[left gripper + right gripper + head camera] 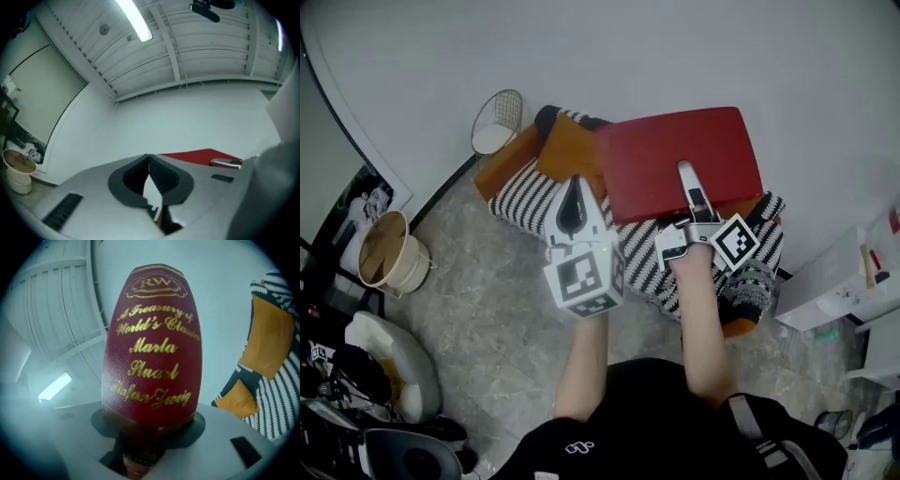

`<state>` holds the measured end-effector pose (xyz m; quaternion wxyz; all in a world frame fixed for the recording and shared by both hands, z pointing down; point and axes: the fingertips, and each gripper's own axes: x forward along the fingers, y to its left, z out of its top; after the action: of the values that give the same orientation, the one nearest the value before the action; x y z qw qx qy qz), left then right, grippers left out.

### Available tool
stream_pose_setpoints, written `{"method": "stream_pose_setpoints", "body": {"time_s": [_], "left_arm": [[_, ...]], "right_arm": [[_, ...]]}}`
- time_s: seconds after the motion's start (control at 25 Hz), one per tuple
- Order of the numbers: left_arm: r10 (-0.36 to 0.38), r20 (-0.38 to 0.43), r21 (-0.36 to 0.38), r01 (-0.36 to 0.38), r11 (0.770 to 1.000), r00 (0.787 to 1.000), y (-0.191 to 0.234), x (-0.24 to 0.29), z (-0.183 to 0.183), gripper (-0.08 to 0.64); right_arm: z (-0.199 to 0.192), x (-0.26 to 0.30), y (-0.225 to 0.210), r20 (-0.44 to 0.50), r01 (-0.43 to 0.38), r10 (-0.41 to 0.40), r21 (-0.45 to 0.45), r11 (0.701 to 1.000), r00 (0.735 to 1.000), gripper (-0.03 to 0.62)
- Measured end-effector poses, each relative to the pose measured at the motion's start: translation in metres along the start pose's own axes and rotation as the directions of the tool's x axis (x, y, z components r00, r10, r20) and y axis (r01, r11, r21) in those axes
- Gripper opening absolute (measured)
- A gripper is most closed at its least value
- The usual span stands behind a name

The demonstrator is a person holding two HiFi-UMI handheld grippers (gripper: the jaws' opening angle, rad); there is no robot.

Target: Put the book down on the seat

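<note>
A thick red book (680,159) with gold lettering on its spine (153,343) is held up above the striped seat (642,253). My right gripper (689,192) is shut on the book's near edge, one finger (692,187) lying on the cover. In the right gripper view the spine fills the middle, standing out of the jaws. My left gripper (572,208) hangs to the left of the book, jaws together with nothing between them (149,161). The left gripper view shows an edge of the red book (201,156) off to its right.
The seat is a black-and-white striped armchair with orange cushions (567,150) against a white wall. A wire basket (497,122) stands to its left, a beige bin (384,248) further left. A white cabinet (848,277) is at the right. The floor is grey stone.
</note>
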<state>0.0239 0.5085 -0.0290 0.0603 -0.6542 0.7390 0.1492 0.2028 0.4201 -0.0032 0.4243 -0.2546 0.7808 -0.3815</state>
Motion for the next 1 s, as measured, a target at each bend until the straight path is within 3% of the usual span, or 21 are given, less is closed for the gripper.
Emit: {"method": "stream_pose_setpoints", "body": {"time_s": [1.0], "left_arm": [[0.002, -0.049, -0.015, -0.003, 1.000, 0.999, 0.006, -0.026, -0.013, 0.014]], "right_arm": [[-0.022, -0.027, -0.001, -0.048, 0.035, -0.034, 0.006, 0.999, 0.998, 0.216]]}}
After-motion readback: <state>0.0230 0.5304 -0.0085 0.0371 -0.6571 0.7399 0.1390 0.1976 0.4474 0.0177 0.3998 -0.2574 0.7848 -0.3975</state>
